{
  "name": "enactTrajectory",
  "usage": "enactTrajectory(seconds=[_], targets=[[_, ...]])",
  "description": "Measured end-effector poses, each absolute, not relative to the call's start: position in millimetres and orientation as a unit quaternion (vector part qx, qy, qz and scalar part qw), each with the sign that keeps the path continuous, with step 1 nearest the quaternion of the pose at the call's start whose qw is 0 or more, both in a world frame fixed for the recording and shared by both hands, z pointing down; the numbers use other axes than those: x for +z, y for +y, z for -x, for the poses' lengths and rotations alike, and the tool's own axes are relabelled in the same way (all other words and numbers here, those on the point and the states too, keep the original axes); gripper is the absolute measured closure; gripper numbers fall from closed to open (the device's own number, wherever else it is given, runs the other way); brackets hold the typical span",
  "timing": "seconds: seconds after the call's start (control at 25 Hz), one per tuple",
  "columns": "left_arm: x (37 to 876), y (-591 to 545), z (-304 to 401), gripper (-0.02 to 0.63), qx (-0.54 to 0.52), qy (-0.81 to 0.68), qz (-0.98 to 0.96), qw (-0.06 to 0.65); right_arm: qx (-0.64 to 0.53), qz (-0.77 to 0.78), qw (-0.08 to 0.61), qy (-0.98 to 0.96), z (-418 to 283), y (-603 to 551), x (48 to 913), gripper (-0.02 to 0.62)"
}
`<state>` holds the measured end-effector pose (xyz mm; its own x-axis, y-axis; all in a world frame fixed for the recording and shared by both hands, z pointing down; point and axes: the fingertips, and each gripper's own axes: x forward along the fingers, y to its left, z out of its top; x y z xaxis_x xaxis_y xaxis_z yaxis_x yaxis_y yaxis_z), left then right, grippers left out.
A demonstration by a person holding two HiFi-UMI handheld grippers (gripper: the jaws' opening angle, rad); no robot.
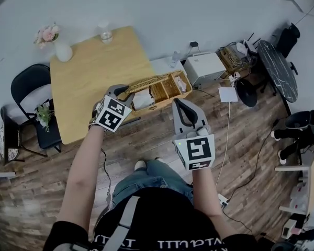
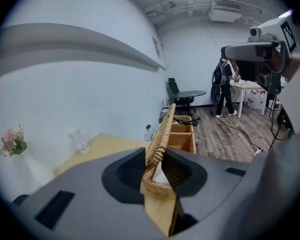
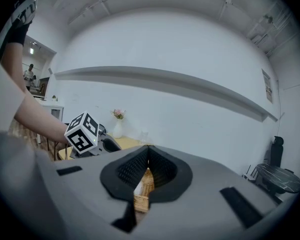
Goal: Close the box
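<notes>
A wicker box (image 1: 165,90) with several compartments sits at the near right corner of the yellow table (image 1: 89,72). Its woven lid (image 1: 144,81) stands raised along the far side. My left gripper (image 1: 123,92) is at the box's left end, shut on the lid's end. In the left gripper view the lid (image 2: 166,126) runs upright between the pads of the left gripper (image 2: 157,151), with the box (image 2: 184,134) beyond. My right gripper (image 1: 182,104) hovers just in front of the box's right part, shut and empty. Below the right gripper (image 3: 148,151), the box (image 3: 144,186) shows through the gap.
A white vase of pink flowers (image 1: 56,42) and a glass (image 1: 105,34) stand at the table's far edge. A black chair (image 1: 29,90) is on the left. A white box (image 1: 204,67), cables and a dark round table (image 1: 277,67) are on the right. A person (image 2: 224,86) stands far back.
</notes>
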<state>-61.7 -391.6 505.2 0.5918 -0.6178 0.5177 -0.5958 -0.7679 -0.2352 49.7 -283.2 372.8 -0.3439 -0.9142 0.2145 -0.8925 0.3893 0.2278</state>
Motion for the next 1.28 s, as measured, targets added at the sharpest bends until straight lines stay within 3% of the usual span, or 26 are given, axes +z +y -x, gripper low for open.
enactTrajectory(seconds=[0.24,0.92,1.08,1.28], targets=[[516.6,-381.2,57.1,0.497,-0.332,0.316,0.889,0.02,-0.035,-0.539,0.16,-0.826,-56.0,-286.5,372.0,0.581],[569.1,-351.7,48.2,0.465,-0.497,0.244,0.824,0.119,-0.053,-0.526,0.169,-0.832,-90.0,-270.3,365.6,0.581],[580.4,-339.5,46.0,0.37,-0.517,0.223,0.821,0.092,-0.053,-0.529,0.168,-0.83,-96.0,-260.5,366.8,0.581],[573.9,-333.5,44.1,0.37,-0.505,0.24,0.825,0.085,-0.058,-0.532,0.16,-0.829,-100.3,-258.2,362.1,0.581]])
